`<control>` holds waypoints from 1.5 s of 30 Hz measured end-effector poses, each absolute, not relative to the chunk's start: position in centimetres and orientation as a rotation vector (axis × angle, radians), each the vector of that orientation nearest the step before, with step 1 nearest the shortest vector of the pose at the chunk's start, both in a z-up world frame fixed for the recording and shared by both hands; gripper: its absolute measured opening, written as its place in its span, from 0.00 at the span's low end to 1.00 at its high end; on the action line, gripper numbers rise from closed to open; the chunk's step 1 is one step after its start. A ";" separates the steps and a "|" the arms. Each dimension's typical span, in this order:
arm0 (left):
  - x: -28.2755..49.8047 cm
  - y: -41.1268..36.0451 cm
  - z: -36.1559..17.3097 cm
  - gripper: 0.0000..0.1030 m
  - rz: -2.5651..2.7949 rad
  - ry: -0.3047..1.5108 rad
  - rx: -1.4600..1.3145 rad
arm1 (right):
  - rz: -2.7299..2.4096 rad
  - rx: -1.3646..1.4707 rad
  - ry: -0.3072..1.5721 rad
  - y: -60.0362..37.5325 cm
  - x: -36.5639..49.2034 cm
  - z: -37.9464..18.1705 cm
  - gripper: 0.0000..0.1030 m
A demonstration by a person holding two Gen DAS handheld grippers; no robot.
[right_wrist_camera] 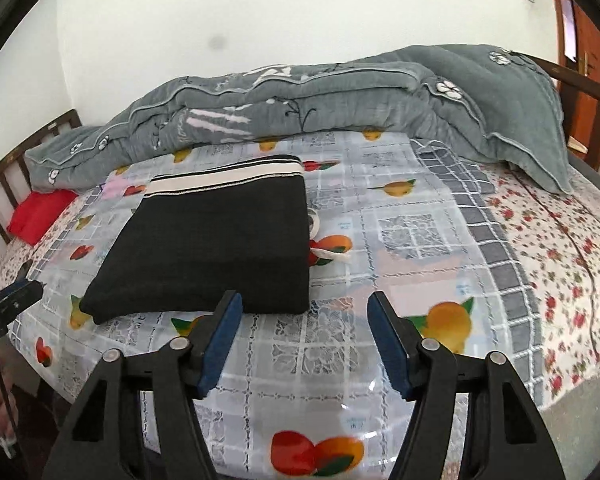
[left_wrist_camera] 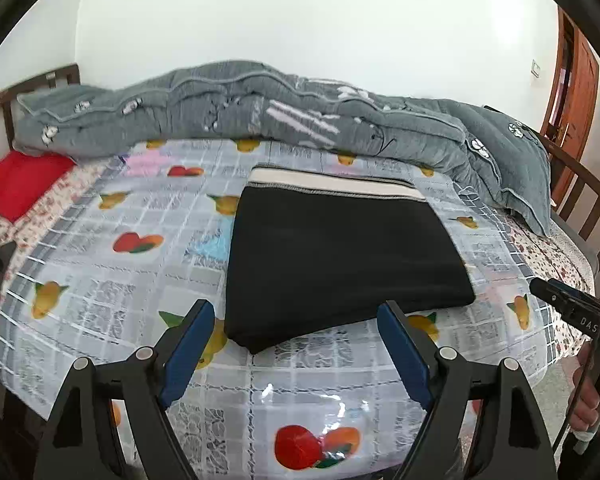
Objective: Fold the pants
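Ahead of the left gripper (left_wrist_camera: 296,316), seen through the left wrist camera, the pants (left_wrist_camera: 339,252) are found folded into a compact black rectangle on the fruit-print cover (left_wrist_camera: 100,288). Jaws are spread wide; nothing is held between them. The near corner of the bundle lies just beyond the gap and slightly below the fingertips, not touched. A cream striped waistband (left_wrist_camera: 335,184) is noted along the far edge of the bundle. Beyond that, a grey quilt (left_wrist_camera: 260,120) is heaped along the far side of the bed; a red cushion (left_wrist_camera: 20,184) is seen far off to the left of the jaws.

Through the right wrist camera, the right gripper (right_wrist_camera: 303,308) is likewise seen wide open and empty. The pants are placed ahead and to the left of its jaws, the near edge just past the left fingertip; contact cannot be confirmed. A white drawstring (right_wrist_camera: 329,254) is seen trailing from the bundle's right side onto the cover.

Progress, as judged: folding appears essentially complete, edges squared, layers stacked. Remaining work, if any, is thought to be tucking the loose drawstring and flattening the bundle.
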State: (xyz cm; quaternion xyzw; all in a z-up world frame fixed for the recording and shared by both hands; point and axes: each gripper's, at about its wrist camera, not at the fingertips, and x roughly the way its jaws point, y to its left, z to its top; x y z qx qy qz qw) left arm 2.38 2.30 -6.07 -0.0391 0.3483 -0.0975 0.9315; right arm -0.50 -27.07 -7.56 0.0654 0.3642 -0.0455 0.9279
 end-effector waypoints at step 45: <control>-2.6 0.2 -2.6 0.81 -0.186 0.669 -0.028 | -0.130 0.064 0.678 -25.0 -4.8 -4.6 0.92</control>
